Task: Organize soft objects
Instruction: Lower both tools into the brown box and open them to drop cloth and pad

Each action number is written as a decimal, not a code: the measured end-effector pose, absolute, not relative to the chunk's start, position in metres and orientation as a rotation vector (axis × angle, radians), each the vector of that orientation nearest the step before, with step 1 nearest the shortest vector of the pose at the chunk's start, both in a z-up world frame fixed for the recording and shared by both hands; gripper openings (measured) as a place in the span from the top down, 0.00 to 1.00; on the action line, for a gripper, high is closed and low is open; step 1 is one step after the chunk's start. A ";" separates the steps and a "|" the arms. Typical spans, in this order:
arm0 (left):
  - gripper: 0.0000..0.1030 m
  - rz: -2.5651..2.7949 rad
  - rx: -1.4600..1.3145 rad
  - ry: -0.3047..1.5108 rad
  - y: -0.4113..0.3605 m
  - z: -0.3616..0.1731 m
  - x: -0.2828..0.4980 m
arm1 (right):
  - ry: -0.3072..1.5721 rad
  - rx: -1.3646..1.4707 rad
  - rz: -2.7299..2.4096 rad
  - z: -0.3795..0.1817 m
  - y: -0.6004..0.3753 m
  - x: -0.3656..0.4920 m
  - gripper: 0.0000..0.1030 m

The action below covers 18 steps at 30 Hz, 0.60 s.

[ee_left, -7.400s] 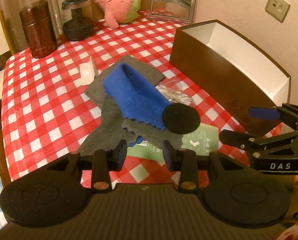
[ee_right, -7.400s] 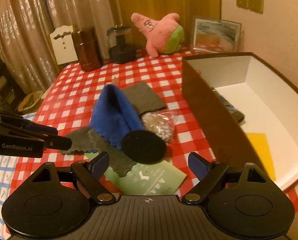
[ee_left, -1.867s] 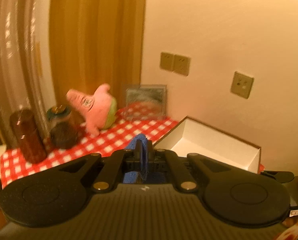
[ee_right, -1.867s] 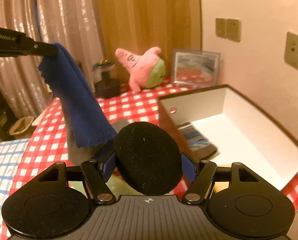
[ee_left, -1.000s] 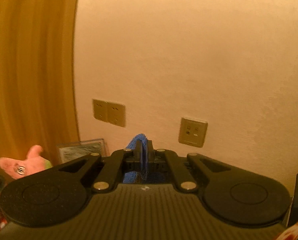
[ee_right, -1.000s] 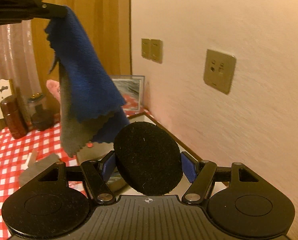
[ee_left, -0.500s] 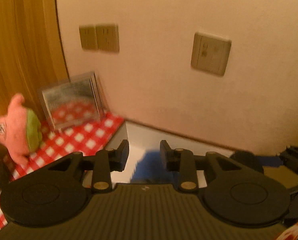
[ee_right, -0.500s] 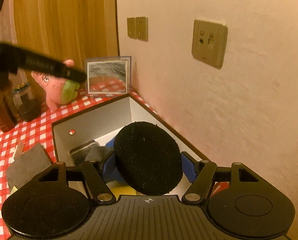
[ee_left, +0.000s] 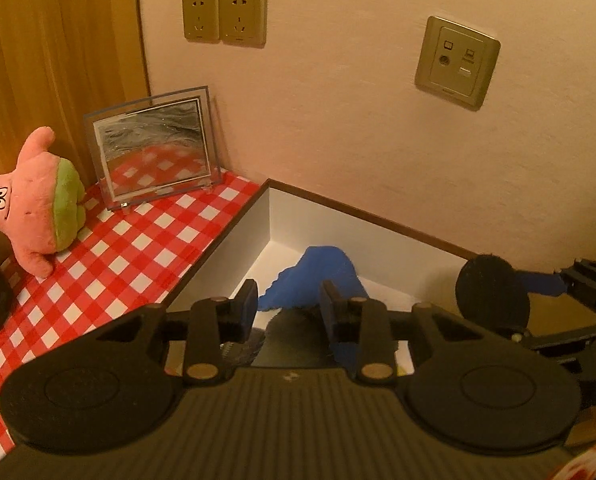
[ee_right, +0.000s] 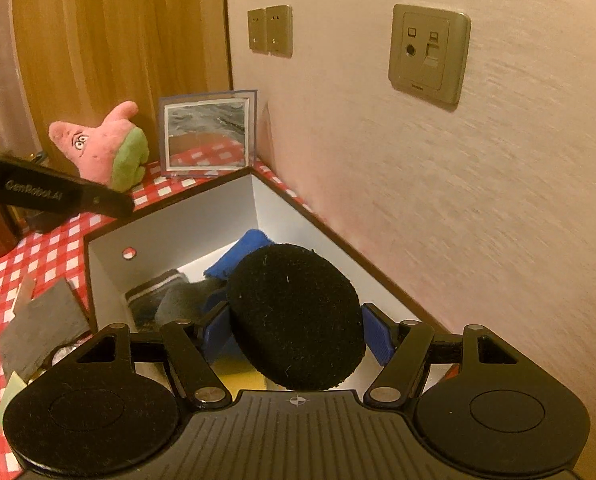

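Note:
My left gripper (ee_left: 288, 300) stands open over the white-lined brown box (ee_left: 258, 224), with nothing pressed between its pads. The blue fleece cloth (ee_left: 321, 276) lies loose in the box's far corner, just beyond those fingers; the right wrist view shows the cloth (ee_right: 242, 256) behind the pad. My right gripper (ee_right: 296, 330) is shut on a round black foam pad (ee_right: 294, 320), held above the box's open top (ee_right: 170, 232). In the left wrist view that black pad (ee_left: 491, 292) hangs at the right. A left finger (ee_right: 110, 202) crosses the right wrist view at the left.
The box also holds a striped sock (ee_right: 158, 292), a grey cloth and something yellow (ee_right: 242, 380). On the red checked tablecloth are a pink star plush (ee_left: 30, 216), a picture frame (ee_left: 154, 148) and a grey cloth (ee_right: 42, 328). A wall with sockets runs along the box.
My left gripper opened and let go of the blue cloth, which dropped into the box, and it sank and tipped down toward the box. My right gripper carried the black pad over the box.

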State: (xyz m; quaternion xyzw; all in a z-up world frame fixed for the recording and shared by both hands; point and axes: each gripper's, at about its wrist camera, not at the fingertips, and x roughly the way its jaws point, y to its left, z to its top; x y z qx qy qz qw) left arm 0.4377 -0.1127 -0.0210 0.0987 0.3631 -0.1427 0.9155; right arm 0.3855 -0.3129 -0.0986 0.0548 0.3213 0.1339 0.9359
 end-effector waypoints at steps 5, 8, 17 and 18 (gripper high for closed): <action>0.70 -0.286 0.198 0.745 -0.109 -0.018 0.437 | 0.621 0.132 0.247 -0.101 -0.316 0.391 0.27; 0.69 -0.287 0.196 0.751 -0.107 -0.018 0.435 | 0.615 0.162 0.242 -0.102 -0.321 0.392 0.23; 0.68 -0.284 0.181 0.772 -0.102 -0.021 0.424 | 0.629 0.169 0.265 -0.103 -0.321 0.383 0.19; 0.68 -0.285 0.178 0.775 -0.101 -0.021 0.422 | 0.633 0.166 0.269 -0.103 -0.320 0.381 0.19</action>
